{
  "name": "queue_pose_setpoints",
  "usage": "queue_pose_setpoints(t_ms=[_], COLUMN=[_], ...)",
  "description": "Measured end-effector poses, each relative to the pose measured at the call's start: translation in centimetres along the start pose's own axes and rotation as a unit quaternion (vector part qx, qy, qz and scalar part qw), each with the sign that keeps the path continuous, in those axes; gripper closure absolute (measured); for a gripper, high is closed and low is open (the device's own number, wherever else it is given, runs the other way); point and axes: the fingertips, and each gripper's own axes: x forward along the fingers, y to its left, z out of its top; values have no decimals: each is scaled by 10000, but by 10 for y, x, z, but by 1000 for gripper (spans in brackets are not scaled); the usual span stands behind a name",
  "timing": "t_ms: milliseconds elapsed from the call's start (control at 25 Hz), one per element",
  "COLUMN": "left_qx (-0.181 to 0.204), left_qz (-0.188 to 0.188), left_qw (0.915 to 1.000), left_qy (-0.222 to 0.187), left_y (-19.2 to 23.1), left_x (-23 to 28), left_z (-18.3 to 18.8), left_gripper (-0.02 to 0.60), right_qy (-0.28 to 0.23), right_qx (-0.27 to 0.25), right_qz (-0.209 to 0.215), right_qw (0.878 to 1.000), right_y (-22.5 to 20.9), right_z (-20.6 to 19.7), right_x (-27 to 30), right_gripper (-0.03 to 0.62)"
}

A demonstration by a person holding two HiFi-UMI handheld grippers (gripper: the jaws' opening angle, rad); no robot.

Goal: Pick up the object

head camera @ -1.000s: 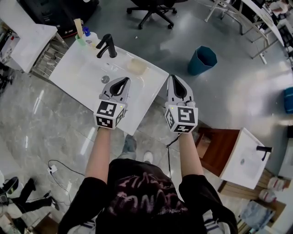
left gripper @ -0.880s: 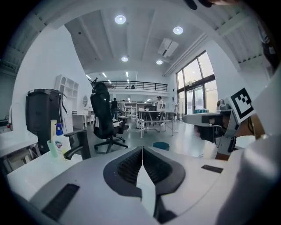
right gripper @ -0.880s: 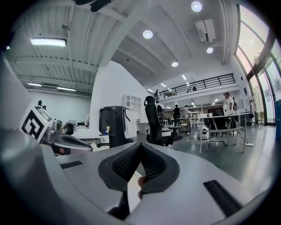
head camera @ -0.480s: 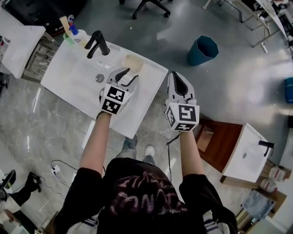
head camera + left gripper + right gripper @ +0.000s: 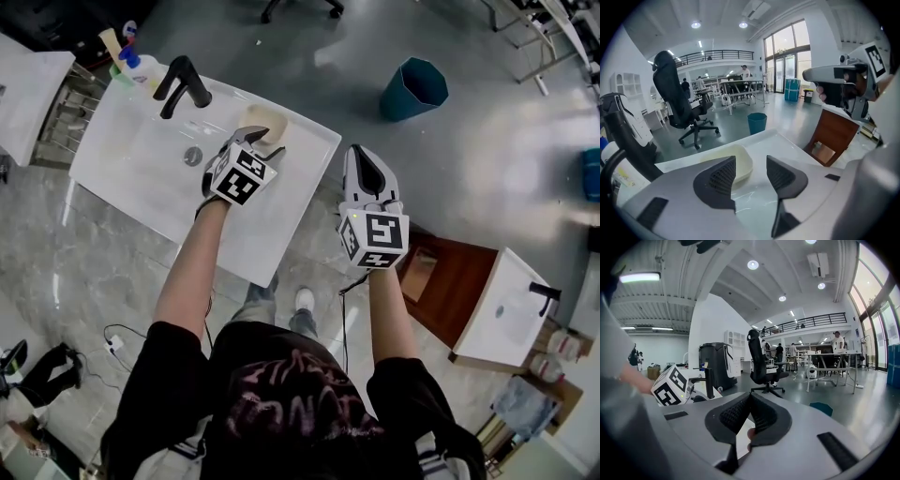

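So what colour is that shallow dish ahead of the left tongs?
The dish is pale cream, plain with no pattern; it shows best in the left gripper view.

Head view looks steeply down on the washbasin (image 5: 131,155); left gripper view skims closely across it.

Two sinks (image 5: 131,167), two faucets (image 5: 176,82), one bin (image 5: 414,89), one dish (image 5: 270,117), perhaps two bottles (image 5: 141,64).

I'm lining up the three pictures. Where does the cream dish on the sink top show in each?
Head view: cream dish at the sink top's far edge, just ahead of the left gripper, whose jaws are opening, nothing between them.
Left gripper view: low centre, beyond the left-hand jaw.
Right gripper view: not visible.
Shared landmark: the teal bin.
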Motion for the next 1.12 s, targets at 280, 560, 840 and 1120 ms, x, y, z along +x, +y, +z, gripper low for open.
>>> queue_pose_setpoints(t_ms=[280,560,840,1120], left_qx=[117,156,357,360], left_qz=[-319,-392,-481,-496], left_qw=[9977,9958,9940,9942], left_qy=[586,810,910,879], left_y=[-1,0,-2,-2], left_x=[26,33,36,35], left_z=[-12,-20,-17,-17], left_gripper=[405,483,526,532], right_qy=[70,130,159,198], right_qx=[47,63,68,85], right_qz=[-84,-147,-200,-267], right_qw=[9999,9998,9997,9994], right_y=[-7,-12,-15,-16], right_z=[-6,-11,-11,-15], right_x=[9,7,4,2], right_gripper=[579,579,579,579])
